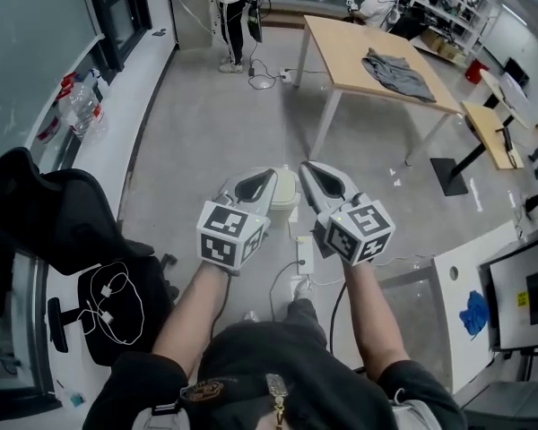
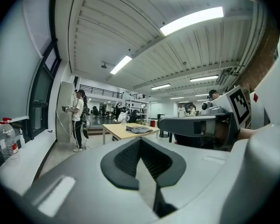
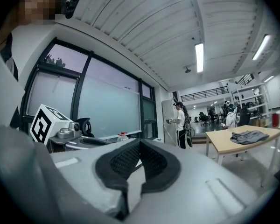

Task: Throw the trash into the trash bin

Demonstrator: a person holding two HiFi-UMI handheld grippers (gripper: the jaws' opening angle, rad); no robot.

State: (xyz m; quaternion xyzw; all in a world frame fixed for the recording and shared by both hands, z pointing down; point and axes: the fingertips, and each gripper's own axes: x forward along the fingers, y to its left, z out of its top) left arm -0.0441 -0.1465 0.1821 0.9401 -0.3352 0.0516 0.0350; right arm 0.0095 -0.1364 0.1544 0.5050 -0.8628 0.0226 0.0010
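In the head view both grippers are held up side by side in front of the person's chest and point forward. My left gripper (image 1: 271, 176) has its jaws together with nothing between them; its own view shows the dark pads (image 2: 130, 160) meeting at the tip. My right gripper (image 1: 307, 167) is also shut and empty, its pads (image 3: 151, 162) closed. Each gripper shows in the other's view: the right gripper (image 2: 200, 125) and the left gripper (image 3: 60, 134). A pale cream container (image 1: 287, 195), perhaps the bin, stands on the floor below and between them, partly hidden. I see no trash in either gripper.
A black office chair (image 1: 63, 213) with a white cable stands at the left. Plastic bottles (image 1: 79, 106) sit on the window ledge. A wooden table (image 1: 359, 61) with a grey cloth (image 1: 396, 72) is ahead. A person (image 1: 230, 16) stands at the far wall. A power strip (image 1: 305, 253) lies on the floor.
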